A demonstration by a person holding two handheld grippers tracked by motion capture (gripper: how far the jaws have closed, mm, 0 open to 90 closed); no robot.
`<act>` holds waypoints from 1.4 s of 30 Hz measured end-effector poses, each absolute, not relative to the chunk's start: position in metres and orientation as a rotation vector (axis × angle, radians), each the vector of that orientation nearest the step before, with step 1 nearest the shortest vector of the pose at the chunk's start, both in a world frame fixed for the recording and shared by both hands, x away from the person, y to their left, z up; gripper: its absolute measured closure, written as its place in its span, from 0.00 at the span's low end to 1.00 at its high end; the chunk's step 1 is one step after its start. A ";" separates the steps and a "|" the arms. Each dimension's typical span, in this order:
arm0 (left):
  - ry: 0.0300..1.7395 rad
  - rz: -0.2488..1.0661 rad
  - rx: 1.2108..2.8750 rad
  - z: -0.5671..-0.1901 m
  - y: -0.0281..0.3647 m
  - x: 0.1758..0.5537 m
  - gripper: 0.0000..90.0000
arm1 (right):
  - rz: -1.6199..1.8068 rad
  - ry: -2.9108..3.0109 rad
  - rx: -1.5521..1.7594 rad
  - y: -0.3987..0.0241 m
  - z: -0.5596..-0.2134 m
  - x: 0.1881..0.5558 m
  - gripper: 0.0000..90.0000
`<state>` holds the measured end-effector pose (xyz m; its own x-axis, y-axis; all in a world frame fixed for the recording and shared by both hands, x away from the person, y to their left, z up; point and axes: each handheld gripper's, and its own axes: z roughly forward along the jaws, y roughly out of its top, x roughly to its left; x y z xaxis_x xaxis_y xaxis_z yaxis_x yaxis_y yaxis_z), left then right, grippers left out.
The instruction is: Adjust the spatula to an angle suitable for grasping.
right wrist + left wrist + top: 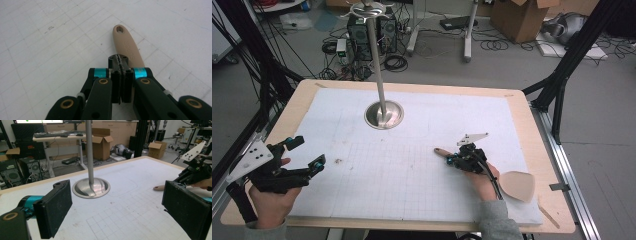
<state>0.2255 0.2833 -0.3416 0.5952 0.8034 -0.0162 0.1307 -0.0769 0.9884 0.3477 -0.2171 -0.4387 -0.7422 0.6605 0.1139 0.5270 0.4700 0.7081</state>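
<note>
A beige spatula (517,185) lies on the white gridded mat (412,175) at the right, its handle (125,42) pointing left with a hole at the tip. My right gripper (451,160) sits low over that handle with its jaws pressed together (121,62); nothing shows between the pads, and the handle runs underneath them. My left gripper (309,152) rests at the mat's left edge, jaws wide open (120,212) and holding nothing. In the left gripper view the handle tip (158,188) pokes out beside the right gripper (197,170).
A metal stand with a round base (384,115) and a tall pole rises at the middle back of the mat; the base (91,188) lies ahead of the left jaws. The wooden tabletop (542,150) frames the mat. Boxes, cables and computers stand on the floor beyond.
</note>
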 end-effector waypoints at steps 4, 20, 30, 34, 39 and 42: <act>0.808 0.670 1.575 -0.342 0.283 0.226 0.11 | 1.112 2.528 1.062 -0.218 -0.438 0.351 1.00; 0.808 0.666 1.573 -0.342 0.283 0.226 0.11 | 1.126 2.476 1.121 -0.225 -0.439 0.360 1.00; 0.807 0.664 1.581 -0.343 0.282 0.226 0.11 | 1.074 2.447 1.153 -0.227 -0.438 0.365 1.00; 0.808 0.661 1.580 -0.343 0.282 0.227 0.11 | 1.096 2.435 1.175 -0.230 -0.439 0.367 1.00; 0.807 0.661 1.581 -0.344 0.281 0.227 0.11 | 1.098 2.406 1.201 -0.233 -0.440 0.369 1.00; 0.807 0.662 1.581 -0.344 0.281 0.227 0.11 | 1.104 2.390 1.215 -0.235 -0.440 0.370 1.00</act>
<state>0.2267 0.2812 -0.3436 0.6000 0.7998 -0.0195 0.1372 -0.0789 0.9874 0.3700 -0.2345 -0.4400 -0.6247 0.7721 0.1168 0.5894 0.3682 0.7191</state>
